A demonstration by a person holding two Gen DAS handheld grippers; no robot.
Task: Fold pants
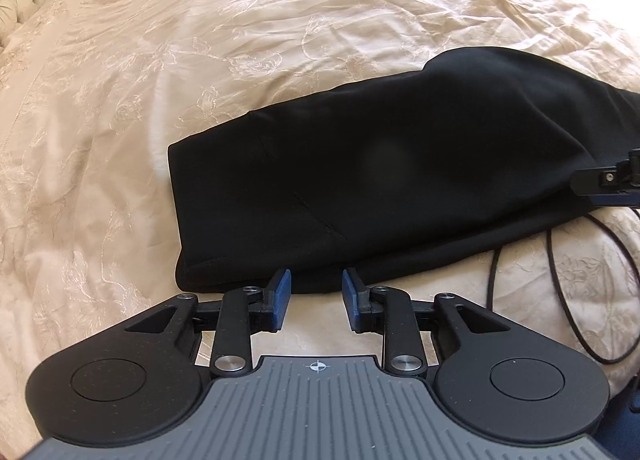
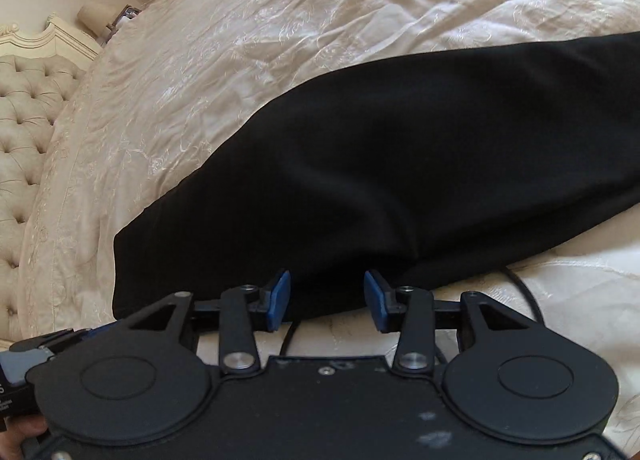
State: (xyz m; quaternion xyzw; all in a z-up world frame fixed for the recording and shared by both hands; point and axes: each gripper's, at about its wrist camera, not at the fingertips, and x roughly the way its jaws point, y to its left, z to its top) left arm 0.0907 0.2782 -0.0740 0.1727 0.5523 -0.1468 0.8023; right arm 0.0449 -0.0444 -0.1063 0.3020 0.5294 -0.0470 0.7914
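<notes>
left wrist view: one pair of black folded fabric pants (image 1: 360,180) lay on one cream embroidered bedspread (image 1: 200,40); left gripper (image 1: 316,296) jaws parted, empty, at the near hem. one black cable (image 1: 556,260); right end cut off.
right wrist view: right gripper (image 2: 326,300) jaws released, empty; pants (image 2: 400,160) cut off right; one tufted beige headboard (image 2: 28,120).

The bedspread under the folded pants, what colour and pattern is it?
Cream bedspread with tone-on-tone floral embroidery, clearest in the left wrist view.

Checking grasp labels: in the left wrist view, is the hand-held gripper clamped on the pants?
No, the left hand-held gripper is open, its pads apart beside the pants edge.
</notes>
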